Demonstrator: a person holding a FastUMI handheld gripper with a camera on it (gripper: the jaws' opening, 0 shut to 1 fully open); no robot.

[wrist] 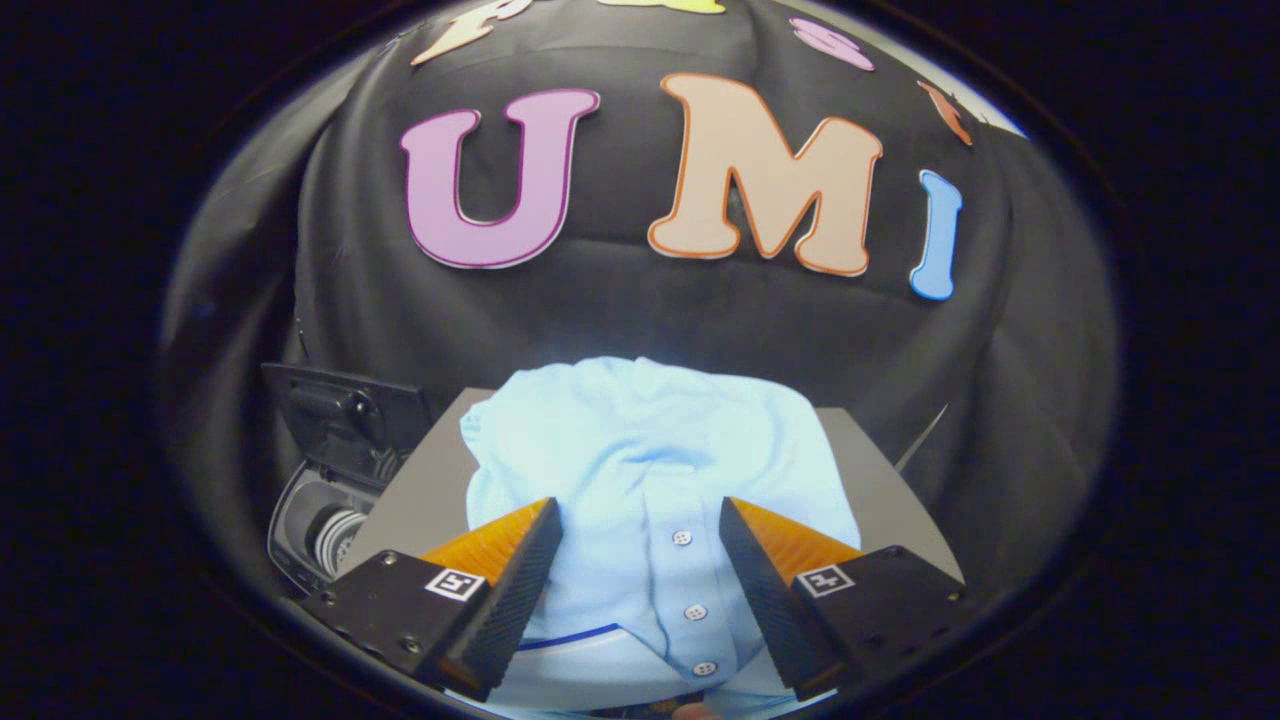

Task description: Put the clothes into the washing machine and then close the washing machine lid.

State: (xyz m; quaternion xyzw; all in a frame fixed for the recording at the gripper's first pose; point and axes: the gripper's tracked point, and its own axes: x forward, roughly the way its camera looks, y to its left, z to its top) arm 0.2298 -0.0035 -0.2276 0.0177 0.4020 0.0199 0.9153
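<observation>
Nothing is done yet: the light blue shirt (640, 450) lies on the table (420, 490), gripper (640, 520) spread above it, washing machine (325, 520) open.

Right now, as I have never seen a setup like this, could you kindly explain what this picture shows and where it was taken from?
The camera rides on a handheld two-finger gripper that a person carries; there is no robot arm. It looks forward along the two fingers, which show as wedges at the bottom. They stand open, apart from each other, and hold nothing. Between and beyond them lies a light blue shirt with a row of buttons, folded on a grey table. Beside the table, next to one finger, stands a small washing machine with its lid raised. The black cloth behind is the booth's wall. The shirt is to go into the machine, so it has not been picked up yet.
</observation>
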